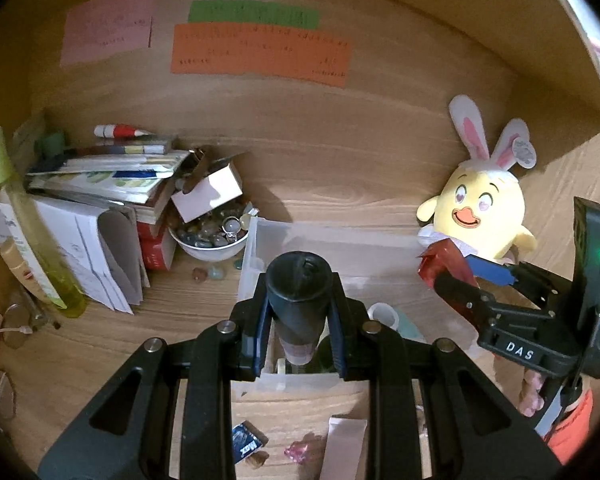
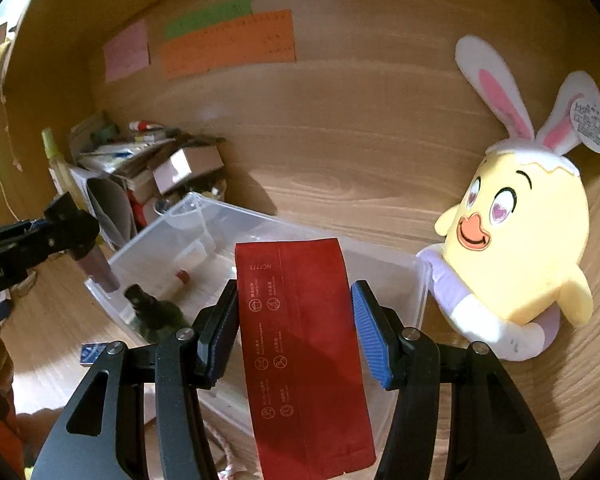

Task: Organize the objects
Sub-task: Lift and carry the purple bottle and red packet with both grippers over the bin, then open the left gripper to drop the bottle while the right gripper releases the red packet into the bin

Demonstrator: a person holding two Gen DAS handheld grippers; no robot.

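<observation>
- Your red foil pouch [image 2: 304,344] hangs over the clear bin [image 2: 420,280]; it's light, crinkly and slick, so pinch its flat middle.
- Right gripper [image 2: 296,340] fingers pinch its edges.
- Left gripper [image 1: 300,320] clamps a rigid dark-capped tube [image 1: 299,292] above the bin.

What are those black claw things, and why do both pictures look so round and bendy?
They are grabbing tools; a person holds one in each hand. Each tool has a tiny camera looking out along its two fingers, and its wide lens bends the picture. One picture comes from the left gripper, which squeezes a dark tube. The other comes from the right gripper, which holds a red packet. Both hover over a clear plastic bin on a wooden desk. A yellow chick toy with bunny ears sits beside it.
</observation>
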